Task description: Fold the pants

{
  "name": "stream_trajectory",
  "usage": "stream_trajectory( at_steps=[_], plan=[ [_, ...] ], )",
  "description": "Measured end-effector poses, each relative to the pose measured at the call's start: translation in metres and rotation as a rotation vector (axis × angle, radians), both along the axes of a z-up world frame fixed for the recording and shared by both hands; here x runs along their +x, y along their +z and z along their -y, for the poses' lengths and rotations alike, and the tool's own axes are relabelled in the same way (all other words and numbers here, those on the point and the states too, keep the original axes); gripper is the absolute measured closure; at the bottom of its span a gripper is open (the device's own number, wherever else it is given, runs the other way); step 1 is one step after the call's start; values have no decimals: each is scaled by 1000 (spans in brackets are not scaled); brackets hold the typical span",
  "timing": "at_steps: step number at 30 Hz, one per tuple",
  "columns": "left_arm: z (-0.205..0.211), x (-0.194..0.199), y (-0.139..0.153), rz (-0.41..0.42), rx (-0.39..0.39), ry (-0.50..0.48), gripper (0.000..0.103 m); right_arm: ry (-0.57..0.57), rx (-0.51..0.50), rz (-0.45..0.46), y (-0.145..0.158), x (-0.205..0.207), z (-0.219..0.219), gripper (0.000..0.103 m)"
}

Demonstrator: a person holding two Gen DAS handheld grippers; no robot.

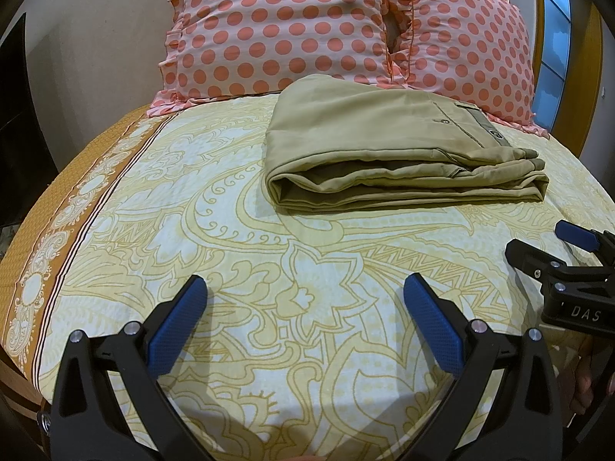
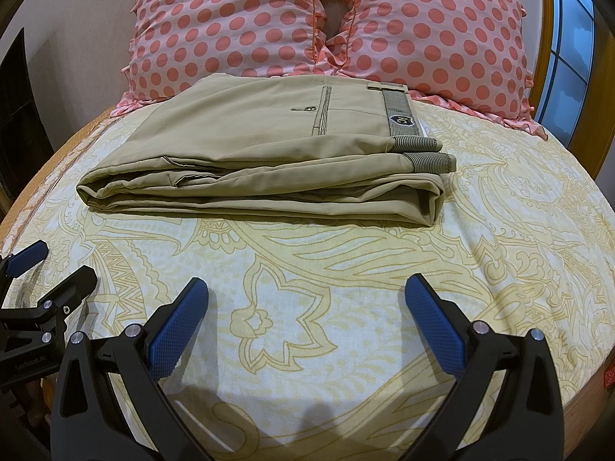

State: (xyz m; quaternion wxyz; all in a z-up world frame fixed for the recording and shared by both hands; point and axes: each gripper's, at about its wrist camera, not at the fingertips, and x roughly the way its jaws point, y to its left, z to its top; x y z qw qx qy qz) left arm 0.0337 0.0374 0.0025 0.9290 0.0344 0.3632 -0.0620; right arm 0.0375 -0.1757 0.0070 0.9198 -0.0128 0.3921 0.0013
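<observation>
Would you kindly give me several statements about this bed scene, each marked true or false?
1. The khaki cotton pants lie folded in a stacked bundle. True.
2. The left gripper is shut on the pants. False: it is open, holding nothing.
3. Two pink polka-dot pillows stand behind the pants. True.
4. The right gripper is open above the yellow paisley bedsheet. True.
5. The pants' striped waistband faces the left side. False: it is on the right end.

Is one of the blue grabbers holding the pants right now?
No, the folded pants lie alone on the bedsheet, while the right gripper and left gripper hang open, apart from them.
</observation>
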Motion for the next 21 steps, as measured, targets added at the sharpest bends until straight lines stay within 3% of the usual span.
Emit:
stream_trajectory(
  at_steps=[21],
  plan=[
    [0, -2, 0, 20, -2, -9, 2, 2, 0, 0, 0, 0, 1, 1]
  ],
)
